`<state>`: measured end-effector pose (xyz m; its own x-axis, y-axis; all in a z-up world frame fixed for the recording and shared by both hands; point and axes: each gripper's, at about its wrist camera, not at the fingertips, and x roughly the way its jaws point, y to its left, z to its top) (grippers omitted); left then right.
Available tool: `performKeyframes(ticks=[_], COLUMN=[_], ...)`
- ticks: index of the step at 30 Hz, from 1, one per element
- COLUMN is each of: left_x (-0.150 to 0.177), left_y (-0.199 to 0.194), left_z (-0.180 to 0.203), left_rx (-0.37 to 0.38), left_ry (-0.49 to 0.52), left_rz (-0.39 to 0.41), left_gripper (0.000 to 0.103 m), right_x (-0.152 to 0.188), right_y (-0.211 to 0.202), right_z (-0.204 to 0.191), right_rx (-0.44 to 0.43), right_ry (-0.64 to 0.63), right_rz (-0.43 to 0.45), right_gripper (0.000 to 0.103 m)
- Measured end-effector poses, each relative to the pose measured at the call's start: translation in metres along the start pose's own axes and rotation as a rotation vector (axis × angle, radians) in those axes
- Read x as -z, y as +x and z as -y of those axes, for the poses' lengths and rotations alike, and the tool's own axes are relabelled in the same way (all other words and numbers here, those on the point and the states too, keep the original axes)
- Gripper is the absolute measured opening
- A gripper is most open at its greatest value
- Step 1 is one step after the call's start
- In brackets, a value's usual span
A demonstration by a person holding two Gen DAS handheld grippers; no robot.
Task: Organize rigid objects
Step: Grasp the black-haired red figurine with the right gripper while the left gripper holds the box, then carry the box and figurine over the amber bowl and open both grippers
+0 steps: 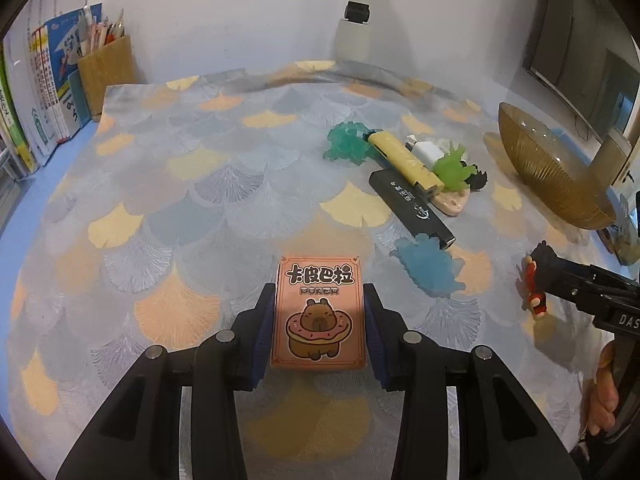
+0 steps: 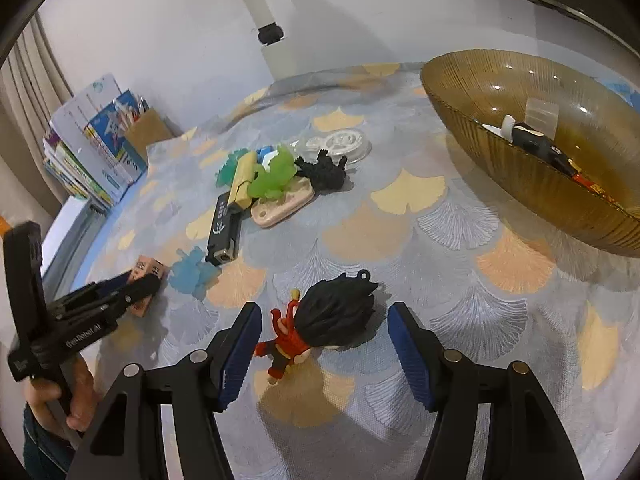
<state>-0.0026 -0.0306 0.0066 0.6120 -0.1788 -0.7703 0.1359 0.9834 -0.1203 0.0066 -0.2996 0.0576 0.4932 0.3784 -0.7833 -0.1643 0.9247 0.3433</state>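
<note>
Here, left gripper (image 1: 319, 320) pads clamp the poker box (image 1: 319, 312) on the cloth, long axis pointing away; right gripper (image 2: 324, 344) gapes around the prone figurine (image 2: 320, 320), bare cloth leftward.

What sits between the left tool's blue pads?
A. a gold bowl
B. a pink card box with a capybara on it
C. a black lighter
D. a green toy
B: the pink card box sits between the left tool pads, capybara side up.
</note>
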Motion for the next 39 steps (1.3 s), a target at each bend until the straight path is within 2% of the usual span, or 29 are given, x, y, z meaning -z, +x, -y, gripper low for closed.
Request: performKeyframes(ticks=[4, 6, 7, 10, 11, 12, 13, 14, 16, 19, 23, 25, 27, 28, 29, 30, 31, 34, 35, 37, 39], left_x=[0.001, 0.001, 0.001, 0.001, 0.001, 0.001, 0.001, 0.001, 0.001, 0.002, 0.002, 0.002, 0.002, 0.002, 0.002, 0.002, 0.002, 0.002, 0.003, 0.003, 0.005], left_y=[0.000, 0.000, 0.000, -0.001, -0.001, -0.001, -0.001, -0.001, -0.001, 0.000, 0.000, -0.001, -0.001, -0.001, -0.001, -0.001, -0.002, -0.003, -0.005, -0.012, -0.022], left_z=[0.004, 0.005, 0.006, 0.004, 0.003, 0.002, 0.002, 0.002, 0.003, 0.008, 0.015, 0.015, 0.014, 0.014, 0.014, 0.014, 0.014, 0.016, 0.017, 0.020, 0.021], left_rx=[-0.010, -0.008, -0.009, -0.004, -0.001, 0.000, 0.002, 0.002, -0.004, -0.024, -0.049, -0.046, -0.041, -0.040, -0.041, -0.042, -0.044, -0.051, -0.055, -0.045, 0.029], left_ry=[0.025, 0.036, 0.040, 0.038, 0.036, 0.036, 0.034, 0.035, 0.042, 0.065, 0.105, 0.111, 0.108, 0.106, 0.107, 0.108, 0.110, 0.112, 0.114, 0.114, 0.079], left_rz=[0.001, 0.000, 0.001, 0.001, 0.002, 0.002, 0.002, 0.003, 0.003, 0.004, 0.002, 0.001, 0.001, 0.001, 0.002, 0.001, 0.001, 0.006, 0.016, 0.040, 0.058], left_gripper=[0.037, 0.037, 0.038, 0.038, 0.038, 0.038, 0.038, 0.038, 0.038, 0.038, 0.038, 0.038, 0.038, 0.038, 0.038, 0.038, 0.038, 0.037, 0.037, 0.037, 0.037], right_x=[-0.002, -0.003, -0.004, 0.001, 0.004, 0.007, 0.008, 0.009, 0.008, 0.008, 0.009, 0.011, 0.010, 0.009, 0.009, 0.009, 0.010, 0.015, 0.017, 0.019, 0.019], right_y=[0.001, 0.001, 0.002, -0.003, -0.008, -0.010, -0.011, -0.010, -0.006, -0.013, -0.008, -0.005, 0.003, 0.007, 0.012, 0.017, 0.017, 0.018, 0.015, 0.006, -0.004], right_z=[0.000, -0.004, -0.010, -0.043, -0.055, -0.060, -0.061, -0.057, -0.044, -0.036, -0.046, -0.054, -0.063, -0.065, -0.066, -0.067, -0.069, -0.080, -0.083, -0.087, -0.086], right_rx=[0.038, 0.073, 0.084, 0.053, 0.029, 0.003, -0.020, -0.026, 0.012, -0.009, -0.009, 0.019, 0.064, 0.074, 0.070, 0.065, 0.089, 0.132, 0.121, 0.078, 0.032], right_ry=[0.005, -0.007, -0.032, -0.230, -0.296, -0.320, -0.320, -0.299, -0.234, -0.187, -0.188, -0.209, -0.223, -0.215, -0.202, -0.190, -0.202, -0.272, -0.288, -0.303, -0.288], right_rz=[0.000, 0.010, 0.012, 0.033, 0.047, 0.048, 0.040, 0.033, 0.007, 0.017, -0.012, -0.012, -0.026, -0.039, -0.058, -0.068, -0.043, -0.024, -0.013, 0.008, 0.020], right_gripper=[0.064, 0.059, 0.052, 0.051, 0.052, 0.058, 0.076, 0.087, 0.087, 0.087, 0.087, 0.087, 0.076, 0.062, 0.055, 0.052, 0.043, 0.039, 0.031, 0.031, 0.031])
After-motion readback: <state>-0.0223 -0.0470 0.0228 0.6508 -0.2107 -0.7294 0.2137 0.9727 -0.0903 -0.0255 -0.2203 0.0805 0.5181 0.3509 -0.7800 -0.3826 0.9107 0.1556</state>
